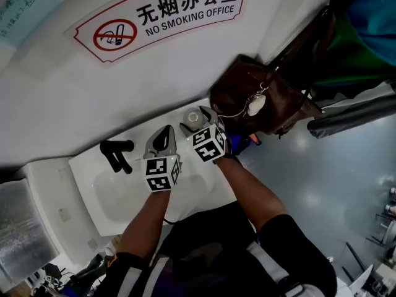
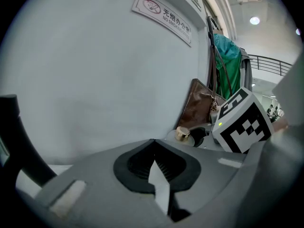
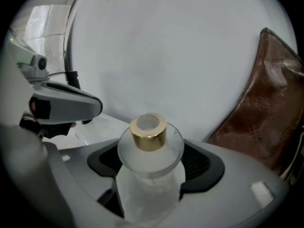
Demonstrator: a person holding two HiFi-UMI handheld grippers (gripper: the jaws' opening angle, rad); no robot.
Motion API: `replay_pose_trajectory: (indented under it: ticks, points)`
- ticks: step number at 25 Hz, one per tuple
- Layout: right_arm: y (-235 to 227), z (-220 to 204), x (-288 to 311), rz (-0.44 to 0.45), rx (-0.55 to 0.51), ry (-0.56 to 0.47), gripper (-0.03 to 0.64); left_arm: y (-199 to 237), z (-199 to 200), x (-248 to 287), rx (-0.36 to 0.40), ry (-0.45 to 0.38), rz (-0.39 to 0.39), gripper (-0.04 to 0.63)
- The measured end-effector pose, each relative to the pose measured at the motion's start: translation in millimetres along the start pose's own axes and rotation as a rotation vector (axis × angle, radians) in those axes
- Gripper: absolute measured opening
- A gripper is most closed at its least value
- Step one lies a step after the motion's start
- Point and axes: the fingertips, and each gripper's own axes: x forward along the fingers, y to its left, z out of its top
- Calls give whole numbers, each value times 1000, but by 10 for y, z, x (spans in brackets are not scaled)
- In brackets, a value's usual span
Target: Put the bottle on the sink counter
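Bottle [image 3: 149, 148] in the tight clasp of the right tongs [image 3: 151, 167]; left tongs [image 2: 154, 167] pressed together, empty, just alongside.

Left forearm [image 1: 145, 218] and right forearm [image 1: 250, 187] reach forward side by side. Left gripper [image 1: 164, 141]: jaws together, nothing between. Right gripper [image 1: 199, 122], just right of it: jaws clamped on glass bottle [image 3: 150, 148].

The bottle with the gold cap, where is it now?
In the head view the bottle is held by the right gripper at the white sink's back corner near the wall, just left of the brown bag.
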Motion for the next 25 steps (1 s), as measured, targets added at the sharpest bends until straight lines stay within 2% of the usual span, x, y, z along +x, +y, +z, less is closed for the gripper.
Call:
replay_pose_trajectory:
  ticks: [11, 22, 25]
  points:
    - [70, 85, -535, -79, 51, -74, 350, -131, 98, -313, 25, -36, -17, 0]
    - [518, 132, -1293, -161, 97, -187, 209, -409, 38, -856, 56, -84, -75, -1]
    - [630, 109, -1457, -187, 123, -203, 143, -466, 12, -1012, 55, -98, -96, 0]
